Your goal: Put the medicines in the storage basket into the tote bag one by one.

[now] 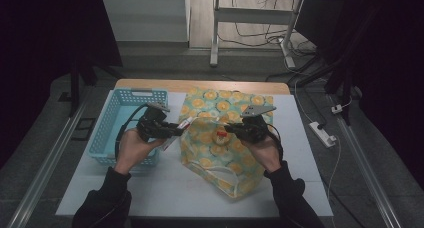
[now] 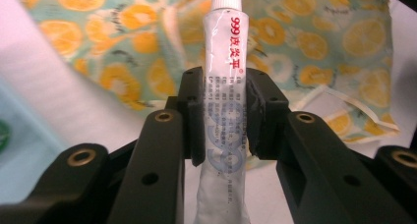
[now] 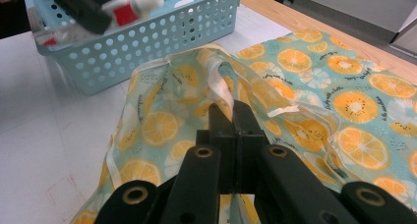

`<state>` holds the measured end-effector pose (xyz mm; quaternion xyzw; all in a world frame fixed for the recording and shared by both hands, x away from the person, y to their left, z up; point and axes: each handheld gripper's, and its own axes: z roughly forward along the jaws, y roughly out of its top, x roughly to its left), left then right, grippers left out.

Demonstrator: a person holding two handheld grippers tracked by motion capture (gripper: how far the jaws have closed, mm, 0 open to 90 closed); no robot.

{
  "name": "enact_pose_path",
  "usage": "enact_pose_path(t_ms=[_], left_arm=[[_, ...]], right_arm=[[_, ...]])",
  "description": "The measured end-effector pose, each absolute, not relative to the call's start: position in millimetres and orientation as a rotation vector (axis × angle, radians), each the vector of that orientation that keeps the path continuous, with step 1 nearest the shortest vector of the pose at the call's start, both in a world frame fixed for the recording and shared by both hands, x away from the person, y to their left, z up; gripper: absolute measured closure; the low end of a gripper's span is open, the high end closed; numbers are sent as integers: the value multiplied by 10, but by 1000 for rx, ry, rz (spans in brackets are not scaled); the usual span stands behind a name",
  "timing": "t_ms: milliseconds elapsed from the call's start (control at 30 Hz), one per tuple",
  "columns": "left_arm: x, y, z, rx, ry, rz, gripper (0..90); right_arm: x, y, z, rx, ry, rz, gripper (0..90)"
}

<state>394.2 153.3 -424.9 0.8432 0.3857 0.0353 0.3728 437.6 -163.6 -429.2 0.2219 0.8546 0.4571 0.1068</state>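
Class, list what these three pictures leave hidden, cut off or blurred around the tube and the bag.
- Tube: left gripper view, small print blurred; lower end cut off by the bottom edge.
- Bag interior: right gripper view, hidden by its own fabric.
- Basket contents: high view, left hand and left gripper cover part.

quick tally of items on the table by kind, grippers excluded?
Tube, white with red print, clamped in the left gripper: 1
Bag, orange-slice print, its edge pinched by the right gripper: 1
Basket, light blue, perforated: 1
Total: 3
What else lies inside the basket or the bag cannot be told.
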Motion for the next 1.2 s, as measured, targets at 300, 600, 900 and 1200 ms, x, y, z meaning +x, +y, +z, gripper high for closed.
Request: enact_pose_path(t_ms=[300,600,900,1200], left_arm=[[3931,1211,-4332,2222,926,39,714],[3990,922,-4455,2273,893,10,713],[4121,696,-4536,2285,908,0,713],[4256,584,-4569,2275,949,17,713]], right_arm=[[4369,-1637,-4276,653,2505,1354,900],[4340,-1624,-4245,644,2500,1368,900],[4301,-1607,-4199,621,2490,1389,900],[4285,-1588,-4193,608,2492,1394,900]])
